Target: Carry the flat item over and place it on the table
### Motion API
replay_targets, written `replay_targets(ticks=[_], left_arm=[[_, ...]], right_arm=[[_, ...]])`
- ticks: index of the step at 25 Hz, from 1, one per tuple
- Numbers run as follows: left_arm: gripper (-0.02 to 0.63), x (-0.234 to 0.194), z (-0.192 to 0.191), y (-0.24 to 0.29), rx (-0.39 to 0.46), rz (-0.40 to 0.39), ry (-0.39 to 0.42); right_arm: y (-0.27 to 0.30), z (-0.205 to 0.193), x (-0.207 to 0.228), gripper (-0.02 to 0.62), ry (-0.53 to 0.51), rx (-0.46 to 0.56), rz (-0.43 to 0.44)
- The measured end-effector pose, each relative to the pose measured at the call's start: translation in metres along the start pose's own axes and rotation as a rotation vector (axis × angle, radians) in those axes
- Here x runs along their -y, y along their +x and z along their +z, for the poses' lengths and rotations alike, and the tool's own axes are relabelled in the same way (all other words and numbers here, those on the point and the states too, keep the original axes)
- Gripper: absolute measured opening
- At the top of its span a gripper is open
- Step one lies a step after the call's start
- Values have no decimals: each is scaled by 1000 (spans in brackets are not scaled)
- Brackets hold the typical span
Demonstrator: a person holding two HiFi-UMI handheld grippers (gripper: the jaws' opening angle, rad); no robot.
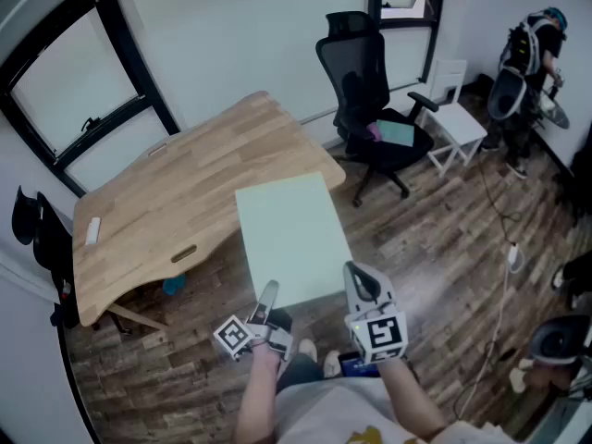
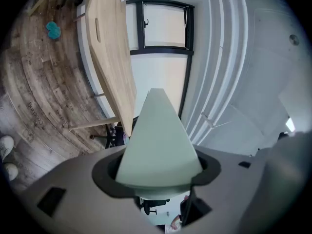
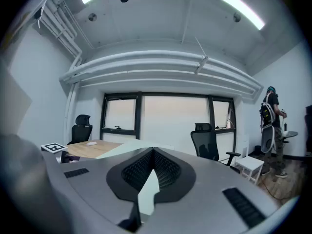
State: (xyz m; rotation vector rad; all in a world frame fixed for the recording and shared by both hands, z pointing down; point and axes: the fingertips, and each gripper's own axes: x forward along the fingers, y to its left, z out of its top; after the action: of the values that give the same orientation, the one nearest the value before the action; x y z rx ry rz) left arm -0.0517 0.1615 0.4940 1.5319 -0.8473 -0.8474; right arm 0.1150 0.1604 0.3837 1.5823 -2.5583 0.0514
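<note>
Board: pale green flat board, held level in the air in front of you. Its far edge reaches over the near right corner of the worktop; the rest hangs over the floor on the near side of that worktop.
Right gripper: right gripper has its jaws pressed together on the board's near edge. The board shows edge-on as a thin sliver between the ribbed pads, a firm-looking pinch.
Left gripper: left gripper has its jaws fairly wide. The board lies slantwise across the gap and touches both pads. You are pinching it at the near left corner, and the hold looks looser than the right one.
Stage: carry nearly done by my reading; board not yet down on the worktop.
Risk, sag: both holds sit on one edge, so the far edge may droop and catch the worktop's rim as you advance.
Risk, slip: the skewed left hold could let the corner twist out if you tilt or hurry.
Risk, landing: a small white thing lies at the worktop's left end. Keep the board clear of it.
Risk, footing: chair just beyond the worktop's right corner, cable on the floor further right.
</note>
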Motion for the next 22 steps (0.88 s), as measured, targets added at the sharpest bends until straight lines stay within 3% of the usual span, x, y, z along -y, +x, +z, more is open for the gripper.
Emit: replay_targets(ticks=[11,16,22], left_arm=[[283,5,7,4,-5,-15,-9],[284,2,9,6,-13,-3,-19],[282,-7,17,19,-18,8,-30]], right_arm=[[5,9,1,-3,-18,30,-9],[10,3,3,-3,40,35,-5],[26,-9,7,-3,34,-35,-1]])
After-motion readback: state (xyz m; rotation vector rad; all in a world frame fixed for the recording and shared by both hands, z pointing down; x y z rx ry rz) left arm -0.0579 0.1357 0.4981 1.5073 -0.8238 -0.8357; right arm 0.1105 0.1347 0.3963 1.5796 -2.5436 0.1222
